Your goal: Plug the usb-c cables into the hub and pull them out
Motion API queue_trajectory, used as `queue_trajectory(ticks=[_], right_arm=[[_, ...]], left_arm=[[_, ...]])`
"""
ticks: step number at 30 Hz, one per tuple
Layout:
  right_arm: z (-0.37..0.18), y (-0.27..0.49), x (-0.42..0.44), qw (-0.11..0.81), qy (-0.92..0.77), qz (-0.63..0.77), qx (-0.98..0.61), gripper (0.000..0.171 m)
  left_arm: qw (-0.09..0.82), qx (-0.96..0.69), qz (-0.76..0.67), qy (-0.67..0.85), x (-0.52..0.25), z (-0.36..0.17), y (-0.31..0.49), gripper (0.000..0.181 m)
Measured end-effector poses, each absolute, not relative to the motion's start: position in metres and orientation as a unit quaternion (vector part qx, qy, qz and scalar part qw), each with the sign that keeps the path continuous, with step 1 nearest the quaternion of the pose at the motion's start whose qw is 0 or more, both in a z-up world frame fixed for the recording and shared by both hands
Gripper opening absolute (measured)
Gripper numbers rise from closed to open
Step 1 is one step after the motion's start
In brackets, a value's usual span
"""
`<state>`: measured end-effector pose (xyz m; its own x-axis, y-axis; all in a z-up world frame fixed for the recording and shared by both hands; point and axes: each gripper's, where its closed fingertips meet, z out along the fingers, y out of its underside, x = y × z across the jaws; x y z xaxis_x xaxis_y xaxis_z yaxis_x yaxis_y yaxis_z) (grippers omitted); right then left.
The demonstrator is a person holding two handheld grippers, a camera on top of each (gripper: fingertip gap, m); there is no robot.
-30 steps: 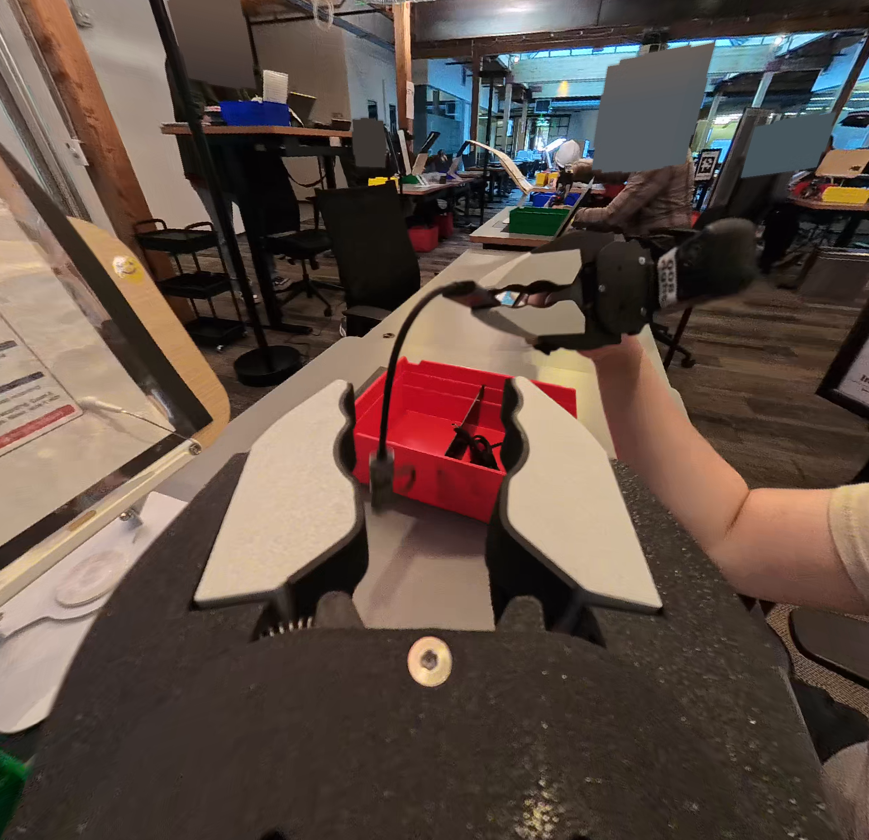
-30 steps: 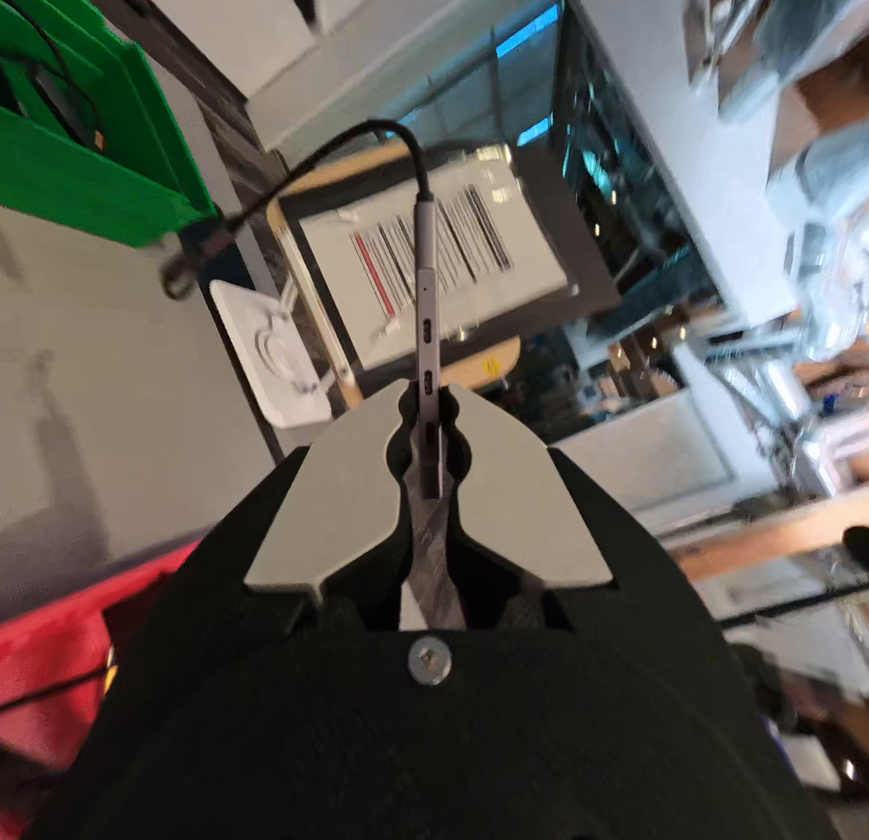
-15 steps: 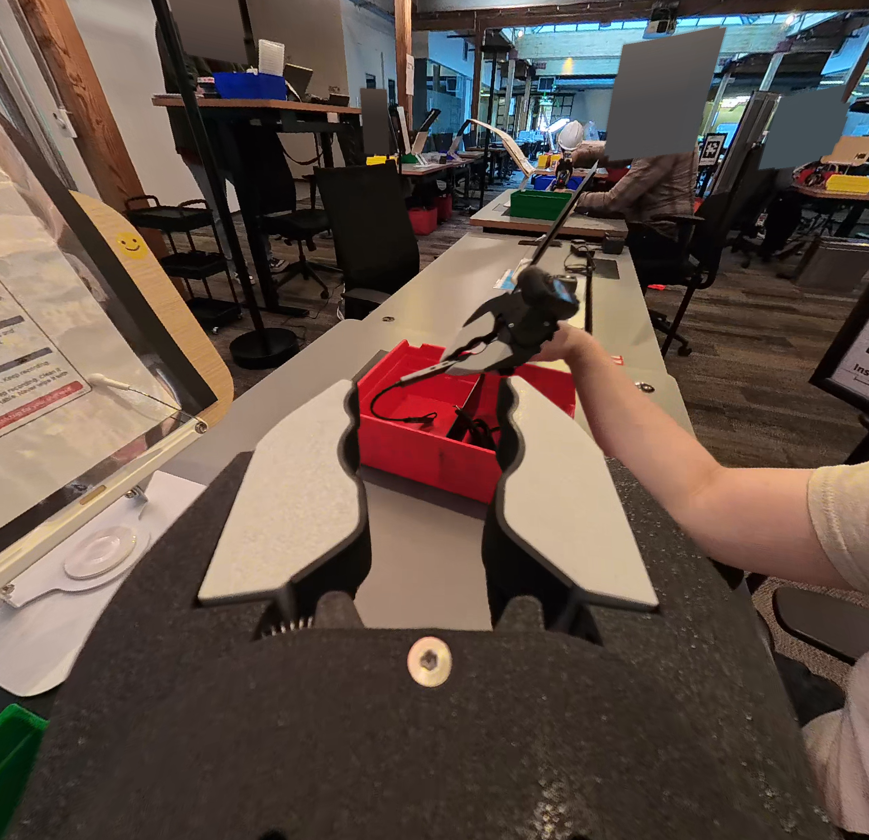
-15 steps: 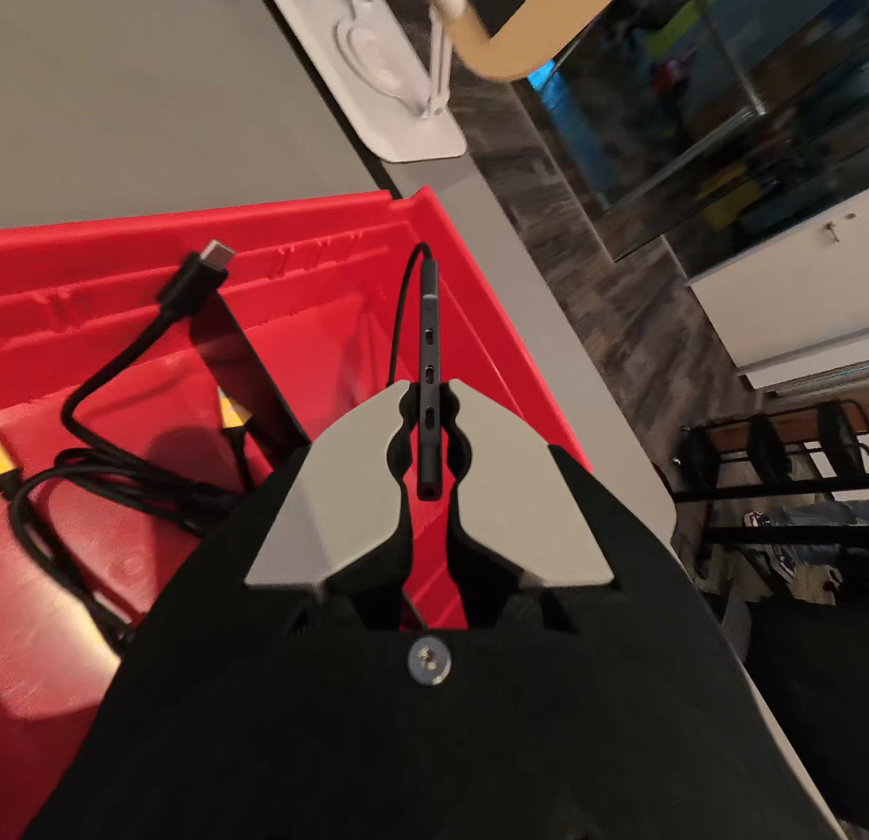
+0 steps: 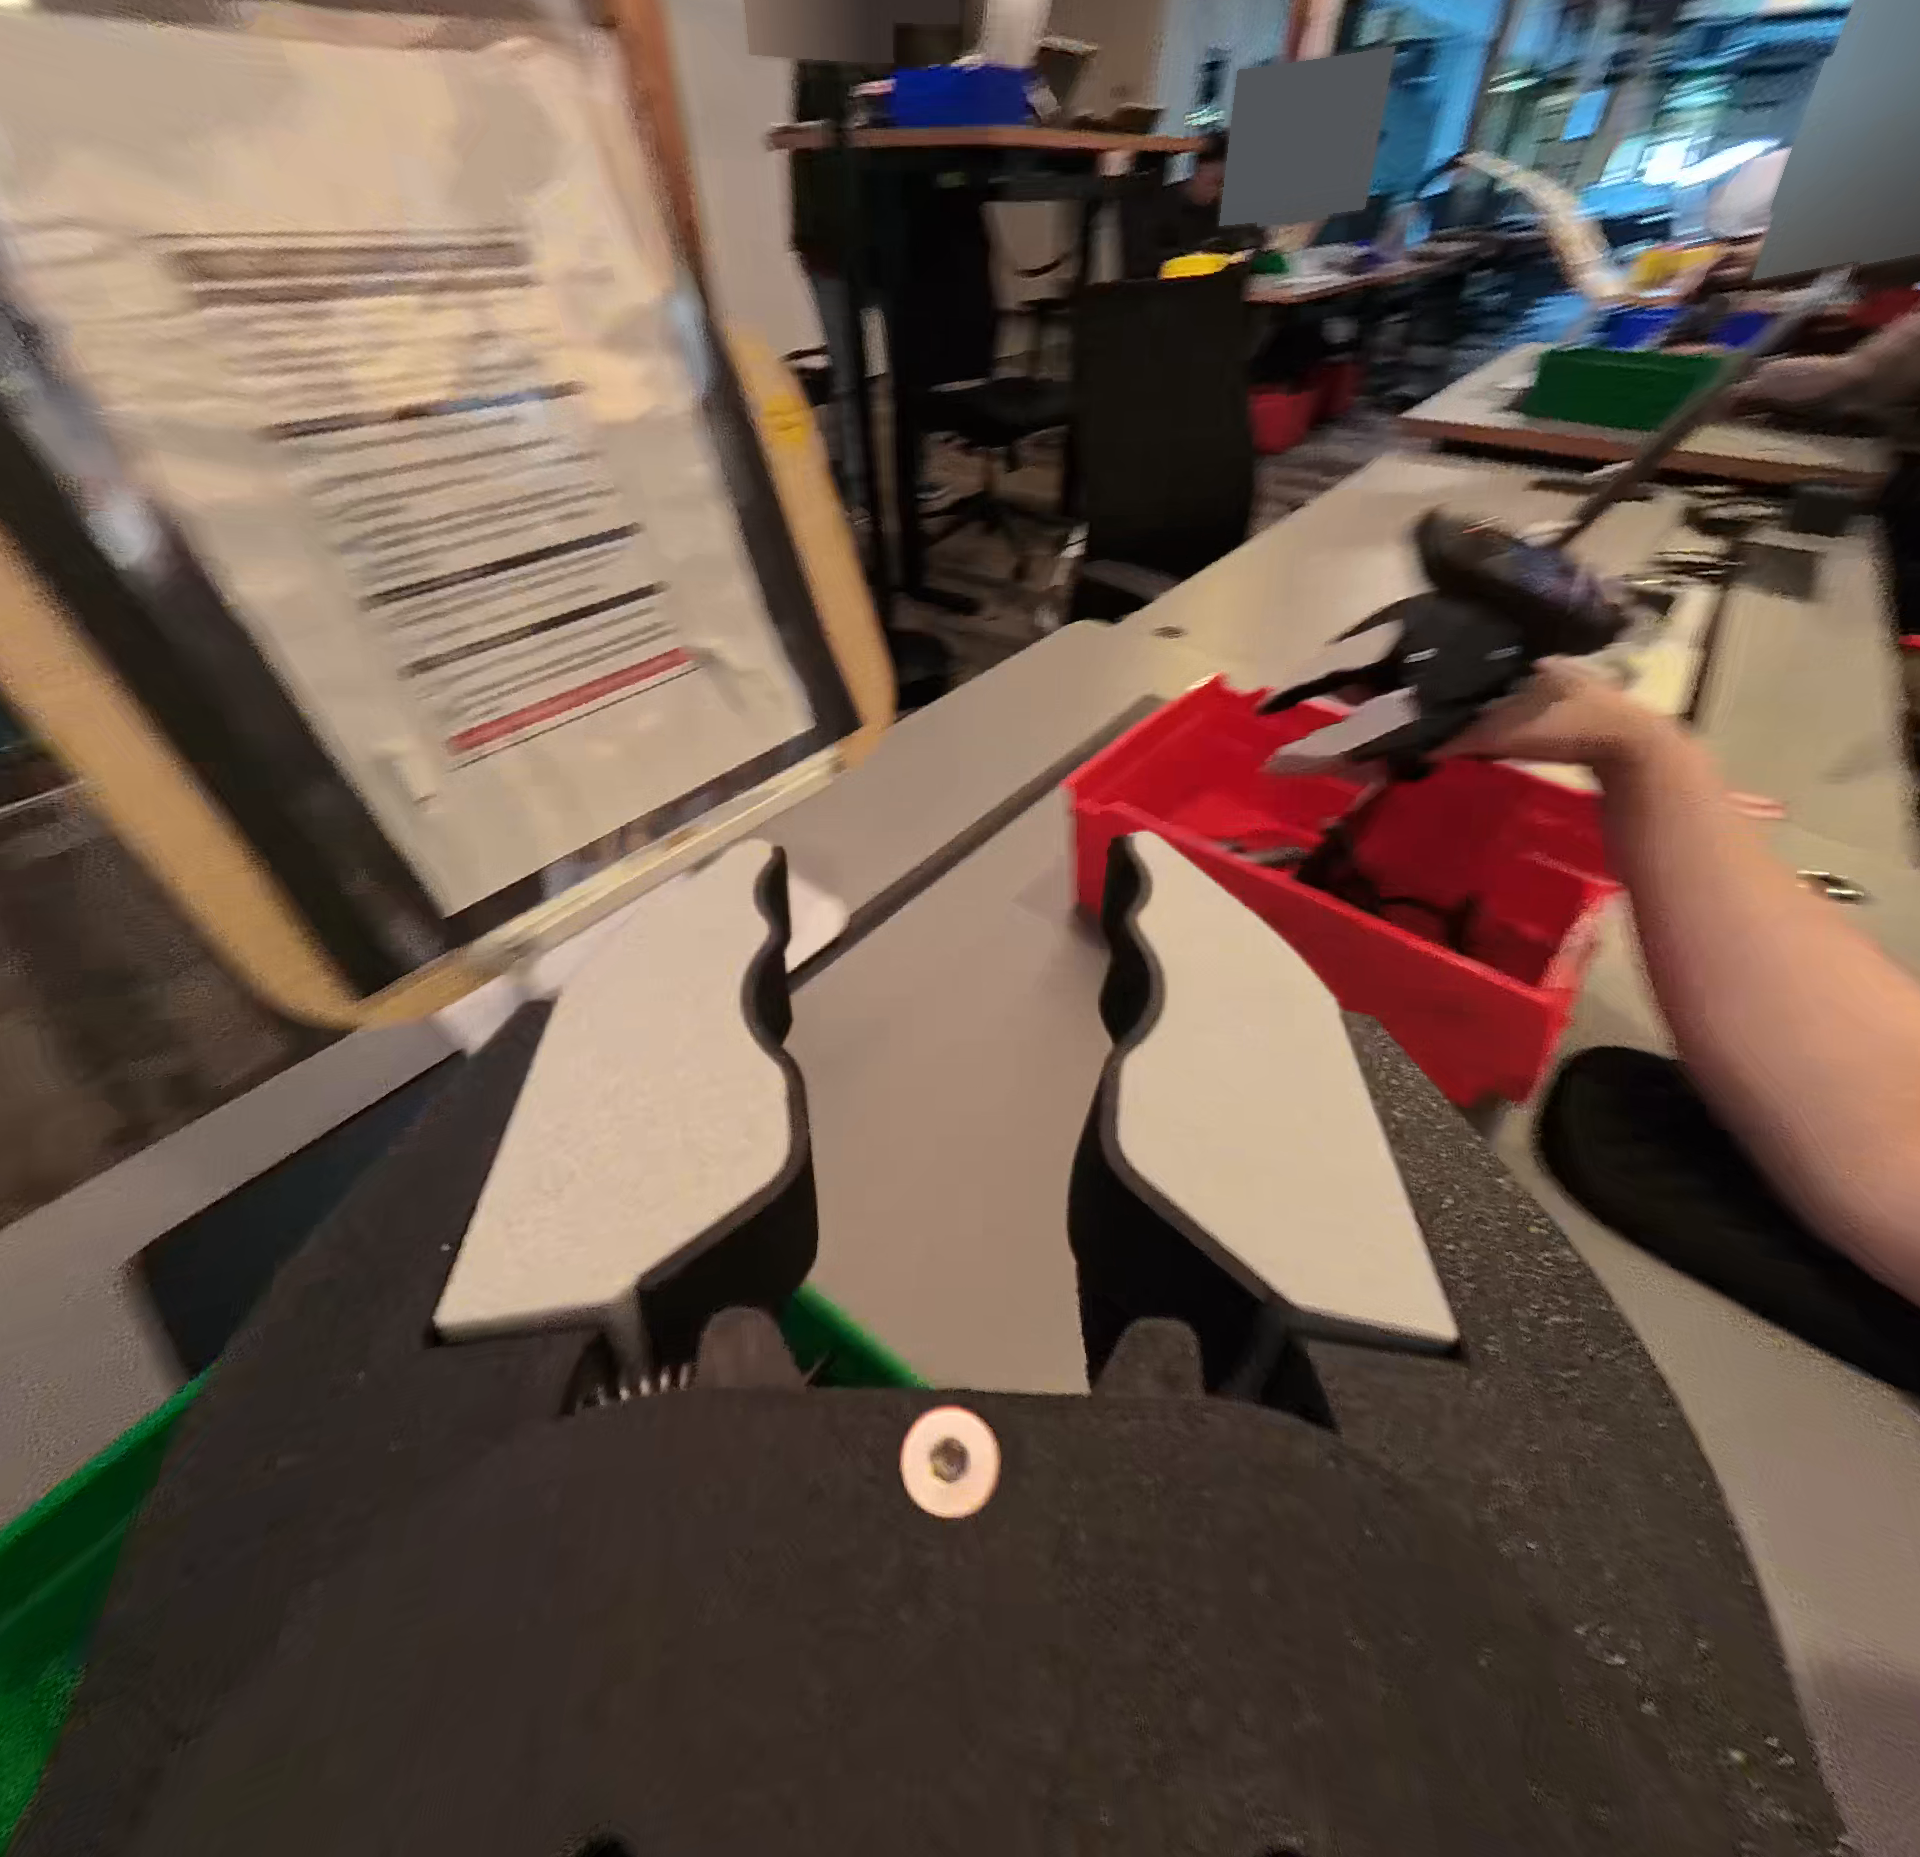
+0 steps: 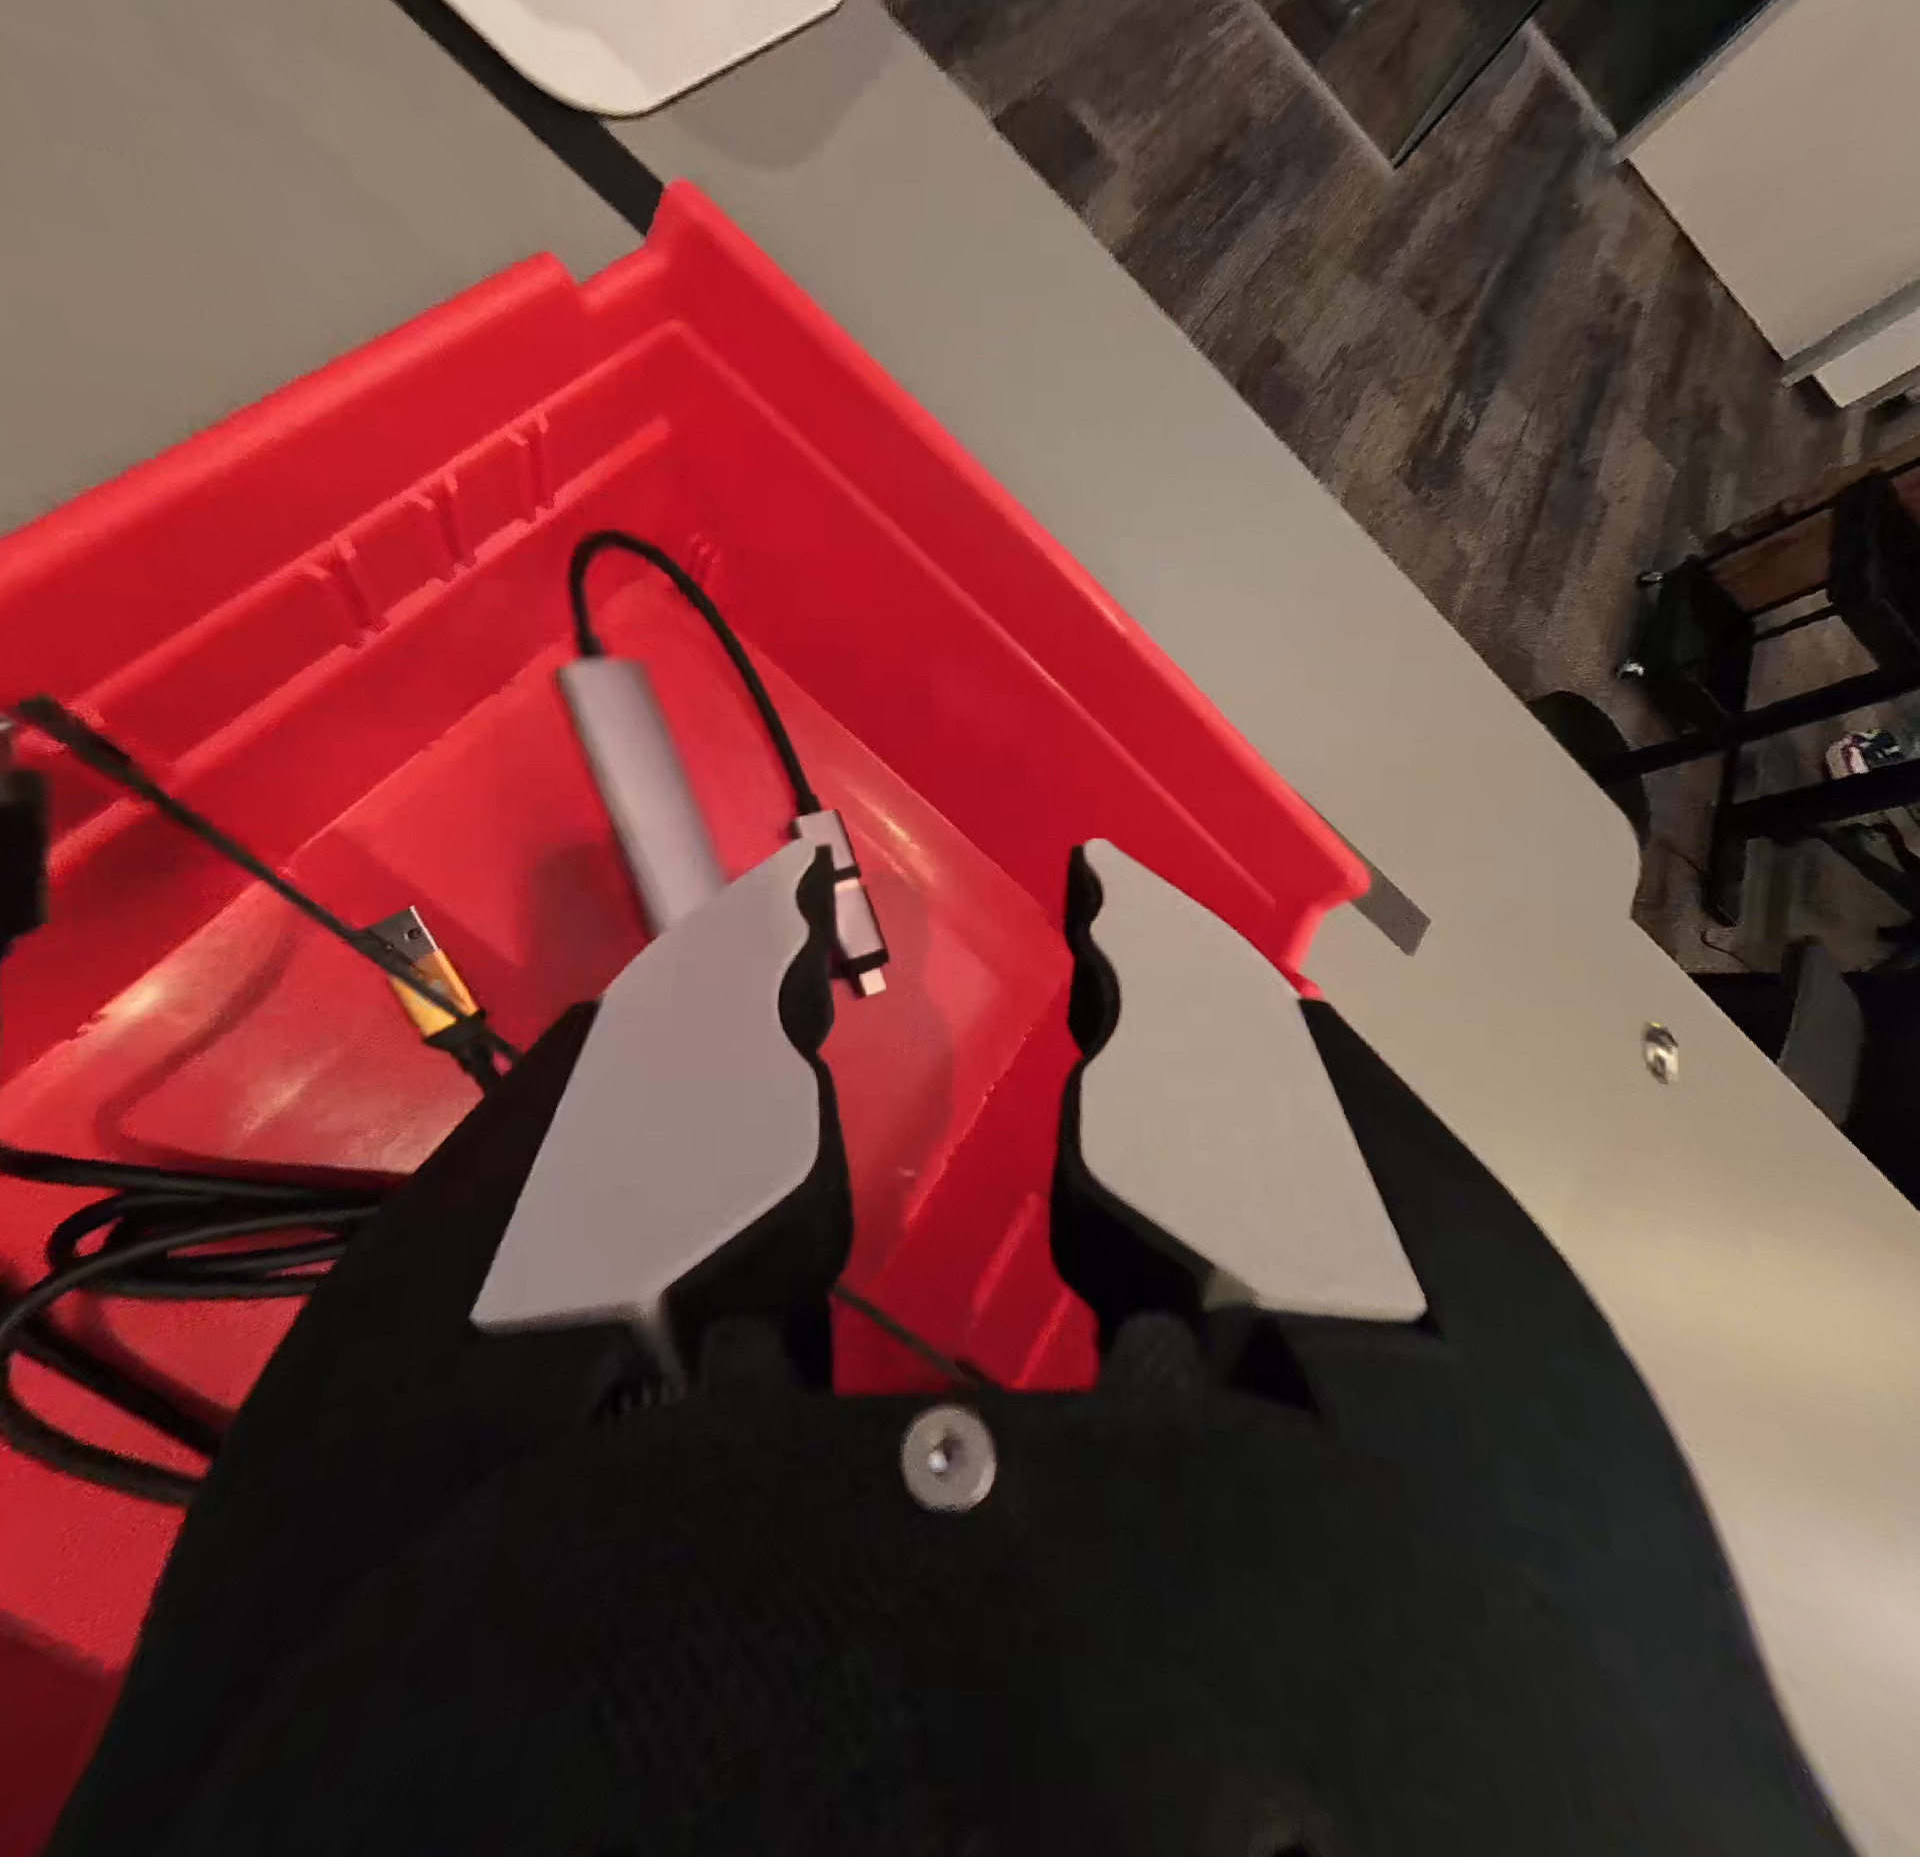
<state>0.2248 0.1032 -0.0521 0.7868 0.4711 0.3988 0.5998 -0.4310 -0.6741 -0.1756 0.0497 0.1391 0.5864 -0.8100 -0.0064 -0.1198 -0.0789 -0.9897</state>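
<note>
Your right gripper (image 6: 945, 986) hangs over the red bin (image 6: 1039, 602), fingers spread wide and empty; the grey hub (image 6: 639, 768) lies inside, nothing plugged in, cables (image 6: 135, 1246) heaped beside it. Your left gripper (image 5: 940, 966) gapes empty above the worktop (image 5: 935, 1132). Looks like wrap-up.

My right gripper (image 6: 945, 903) has pale grey fingers (image 6: 686, 1080) on a speckled black body. At eleven o'clock of them lies a silver-grey hub (image 6: 639, 768) with a black cable, inside a bright red bin (image 6: 935, 602). At nine o'clock, a cable plug (image 6: 426, 976) shows orange-gold. The table (image 6: 1195, 519) is plain light grey; a green bin (image 5: 62, 1558) sits at seven o'clock in my left view.
</note>
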Motion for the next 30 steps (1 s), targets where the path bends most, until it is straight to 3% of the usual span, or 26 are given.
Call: queue_trajectory(ticks=[6, 12, 18, 25, 28, 30], right_arm=[[0.017, 0.081, 0.228, 0.525, -0.292, -0.093, -0.794, 0.043], [0.076, 0.064, 0.191, 0.605, -0.32, -0.105, -0.721, 0.043], [0.077, 0.064, 0.175, 0.588, -0.353, -0.138, -0.715, 0.043], [0.067, 0.068, 0.167, 0.563, -0.374, -0.151, -0.721, 0.043], [0.069, 0.067, 0.162, 0.565, -0.381, -0.15, -0.717, 0.043], [0.07, 0.067, 0.16, 0.567, -0.383, -0.148, -0.714, 0.042]], left_arm=[[0.509, -0.793, -0.15, 0.299, -0.27, 0.075, 0.083, 0.049], [0.354, -0.885, -0.182, 0.242, -0.284, 0.003, 0.1, 0.045], [0.216, -0.956, -0.083, 0.18, -0.287, -0.057, 0.113, 0.045], [0.115, -0.976, -0.087, 0.164, -0.276, -0.092, 0.106, 0.049], [0.106, -0.979, -0.074, 0.161, -0.278, -0.098, 0.109, 0.032], [0.096, -0.979, -0.057, 0.172, -0.282, -0.1, 0.108, 0.029]])
